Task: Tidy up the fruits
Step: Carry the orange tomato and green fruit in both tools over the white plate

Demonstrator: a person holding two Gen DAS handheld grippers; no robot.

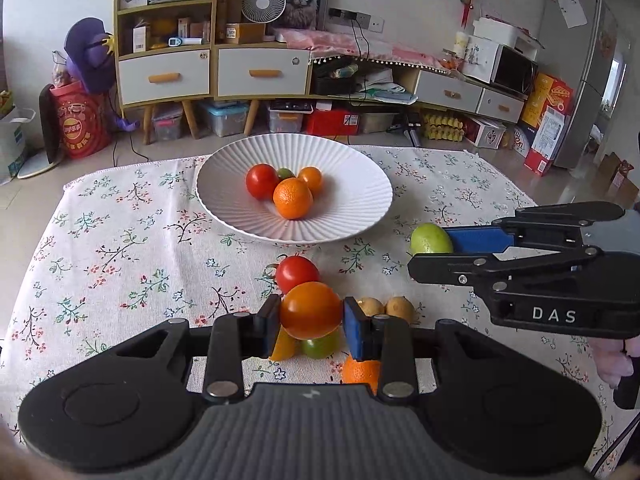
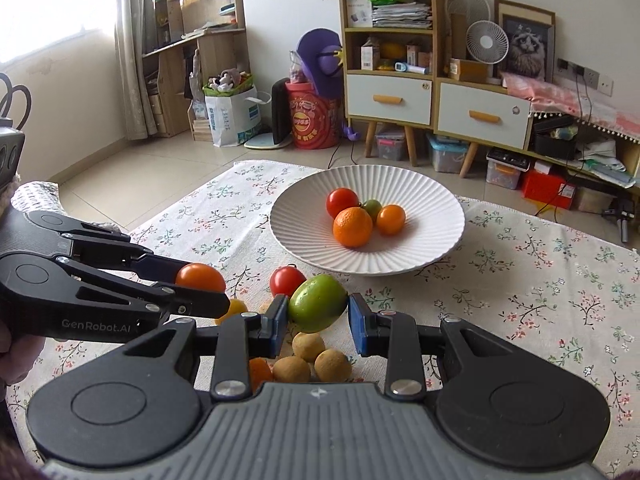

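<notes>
An orange tomato [image 1: 311, 311] is clamped in the left gripper [image 1: 311, 322], a green fruit [image 2: 318, 303] in the right gripper [image 2: 318, 318]. Both are held above the floral cloth [image 1: 120, 240], short of the white plate [image 1: 360, 184], where four fruits lie.

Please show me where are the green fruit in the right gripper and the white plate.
green fruit [image 2: 318, 303], right wrist view, on its middle.
white plate [image 2: 432, 248], right wrist view, on its bare ribbed inside.
</notes>
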